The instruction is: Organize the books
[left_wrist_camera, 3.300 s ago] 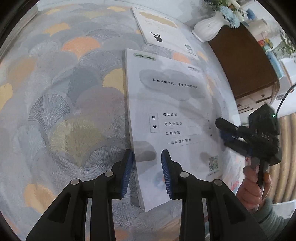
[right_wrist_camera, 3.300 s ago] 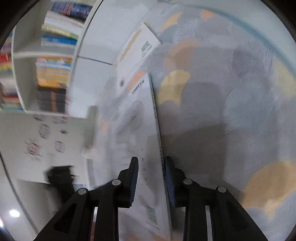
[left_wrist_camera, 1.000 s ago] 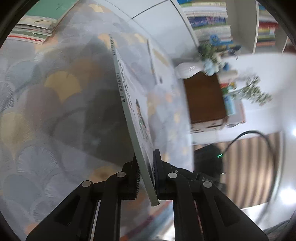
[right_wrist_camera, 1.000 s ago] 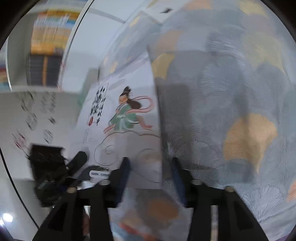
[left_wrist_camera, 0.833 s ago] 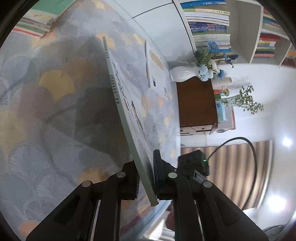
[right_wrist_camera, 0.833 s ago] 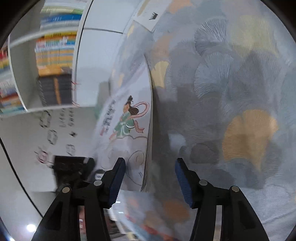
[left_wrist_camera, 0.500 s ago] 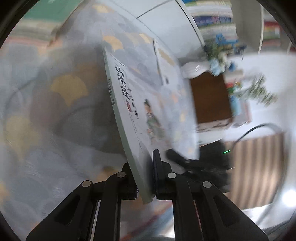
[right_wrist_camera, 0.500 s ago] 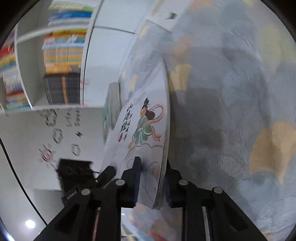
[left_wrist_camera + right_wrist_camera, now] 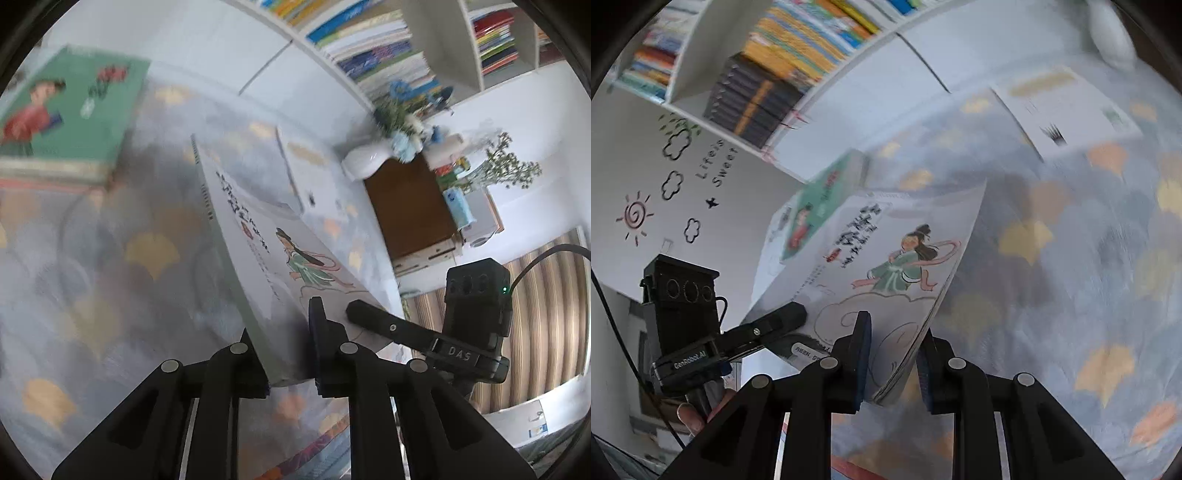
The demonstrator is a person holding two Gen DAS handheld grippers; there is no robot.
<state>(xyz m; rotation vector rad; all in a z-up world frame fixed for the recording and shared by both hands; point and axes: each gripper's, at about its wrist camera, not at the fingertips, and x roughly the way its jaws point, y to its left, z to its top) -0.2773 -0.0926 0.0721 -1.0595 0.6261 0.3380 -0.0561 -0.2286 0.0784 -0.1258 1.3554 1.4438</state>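
Two grippers, left gripper and right gripper, now pinch one picture book, raised higher than before; one green-topped stack, one white book.

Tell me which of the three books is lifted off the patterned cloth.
The white picture book with the green-robed figure, clamped by both tools; the green-covered book and the plain white book lie flat.

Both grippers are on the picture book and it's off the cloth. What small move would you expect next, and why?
Probably carry it toward the green-covered stack at the far left. The left gripper and the right gripper are both shut on the picture book, whose near edge is tilted up clear of the patterned cloth. Another white book lies flat beyond.
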